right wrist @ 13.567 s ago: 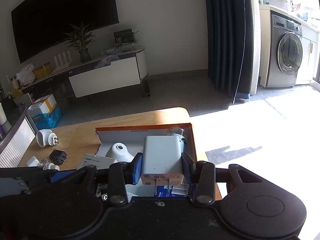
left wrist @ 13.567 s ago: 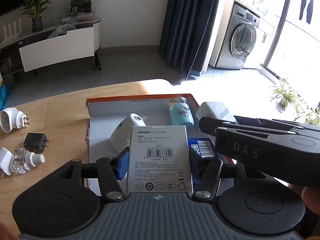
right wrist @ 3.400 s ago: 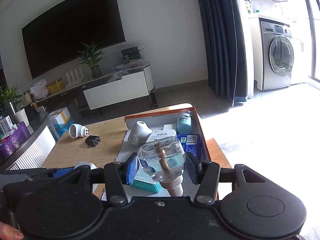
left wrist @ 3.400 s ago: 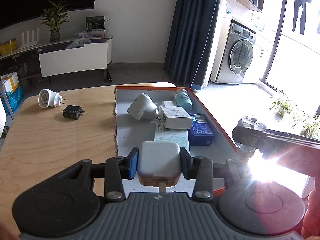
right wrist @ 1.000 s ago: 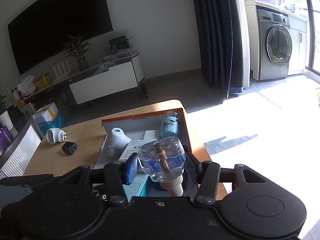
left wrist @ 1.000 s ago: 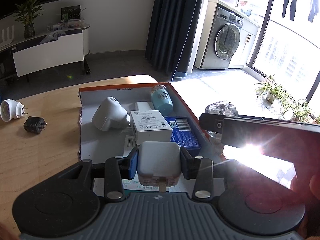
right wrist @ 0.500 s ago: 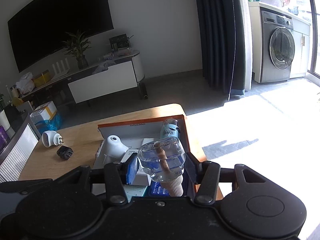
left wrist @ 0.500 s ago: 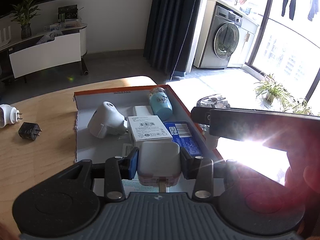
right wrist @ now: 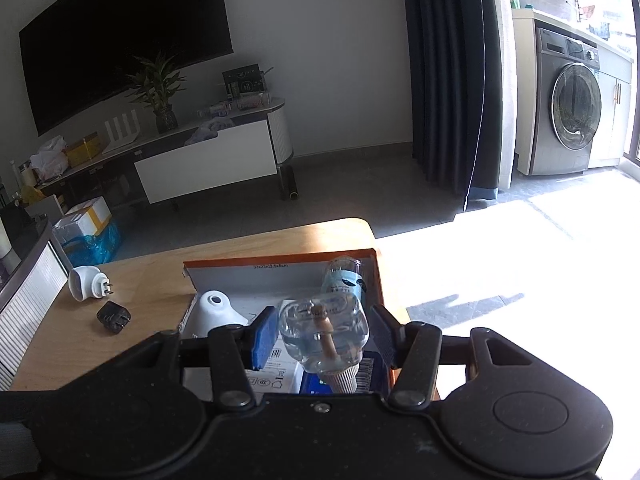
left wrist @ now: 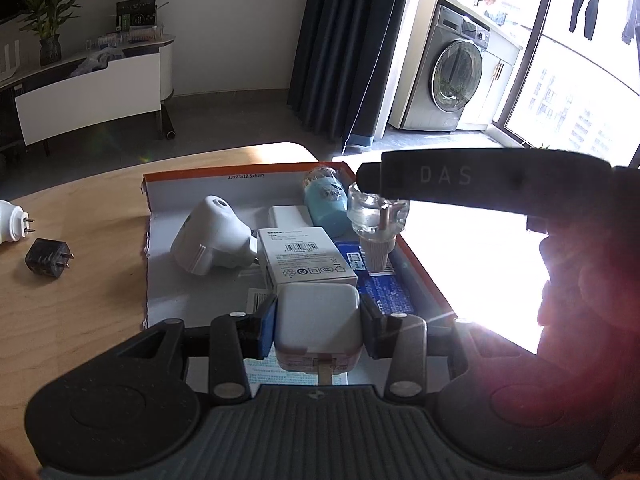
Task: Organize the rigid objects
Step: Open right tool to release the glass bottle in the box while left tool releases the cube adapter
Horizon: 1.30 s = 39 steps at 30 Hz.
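On the wooden table (left wrist: 92, 300) we see the orange-rimmed box (left wrist: 244, 171), crowded with a white adapter (left wrist: 210, 236) and carton (left wrist: 306, 256). Our left gripper (left wrist: 318, 322) clamps a white charger (left wrist: 318, 320); our right gripper (right wrist: 324, 334), jaws opening, brackets the clear bottle (right wrist: 324, 332) above the box.

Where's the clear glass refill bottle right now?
The clear glass refill bottle sits between the right gripper's opening jaws, over the orange-rimmed box's right side, beside the light-blue bottle.

Wooden table (left wrist: 80, 312) — orange-rimmed box (left wrist: 248, 171), black charger (left wrist: 47, 258), white plug (left wrist: 12, 222)
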Tool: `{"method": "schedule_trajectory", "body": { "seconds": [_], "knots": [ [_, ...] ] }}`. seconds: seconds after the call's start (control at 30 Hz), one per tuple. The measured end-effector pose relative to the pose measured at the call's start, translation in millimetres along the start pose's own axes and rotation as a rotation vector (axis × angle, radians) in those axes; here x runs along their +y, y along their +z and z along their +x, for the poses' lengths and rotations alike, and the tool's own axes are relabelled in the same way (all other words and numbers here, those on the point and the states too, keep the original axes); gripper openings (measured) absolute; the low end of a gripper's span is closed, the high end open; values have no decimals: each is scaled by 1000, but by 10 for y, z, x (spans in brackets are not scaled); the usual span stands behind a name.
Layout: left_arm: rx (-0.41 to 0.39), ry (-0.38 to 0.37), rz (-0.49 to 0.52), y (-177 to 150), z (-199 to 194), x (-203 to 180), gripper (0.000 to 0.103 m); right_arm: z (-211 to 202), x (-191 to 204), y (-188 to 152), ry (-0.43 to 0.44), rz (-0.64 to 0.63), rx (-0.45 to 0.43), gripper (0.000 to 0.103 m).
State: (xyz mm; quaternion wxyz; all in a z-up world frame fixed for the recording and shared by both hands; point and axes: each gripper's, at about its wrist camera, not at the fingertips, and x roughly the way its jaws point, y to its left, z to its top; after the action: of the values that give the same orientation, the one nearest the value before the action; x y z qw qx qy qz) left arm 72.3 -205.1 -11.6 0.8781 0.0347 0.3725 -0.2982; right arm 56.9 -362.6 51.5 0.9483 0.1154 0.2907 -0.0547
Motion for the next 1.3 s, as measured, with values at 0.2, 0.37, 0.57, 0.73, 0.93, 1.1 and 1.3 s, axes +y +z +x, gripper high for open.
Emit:
{"method": "schedule_trajectory", "body": {
  "seconds": [0.2, 0.37, 0.57, 0.73, 0.93, 1.1, 1.3],
  "knots": [
    [9, -23, -12, 26, 54, -5, 42, -83, -77, 40, -11, 18, -45, 71],
    [16, -111, -15, 41, 78, -75, 42, -197, -172, 21, -20, 51, -66, 71],
    [-3, -129, 4, 43, 35, -175, 45, -273, -148, 54, -6, 43, -74, 72],
    [-12, -56, -19, 74, -38, -73, 51, -285, -57, 29, 16, 24, -62, 73],
    [-21, 59, -52, 83, -174, 151, 72, -272, 57, -24, 20, 20, -40, 80],
    [-26, 132, -87, 53, -297, 372, 82, -244, 211, -70, 45, 6, -18, 82],
    [-30, 205, -134, 42, -452, 647, 86, -214, 429, -103, 74, -19, 1, 82]
  ]
}}
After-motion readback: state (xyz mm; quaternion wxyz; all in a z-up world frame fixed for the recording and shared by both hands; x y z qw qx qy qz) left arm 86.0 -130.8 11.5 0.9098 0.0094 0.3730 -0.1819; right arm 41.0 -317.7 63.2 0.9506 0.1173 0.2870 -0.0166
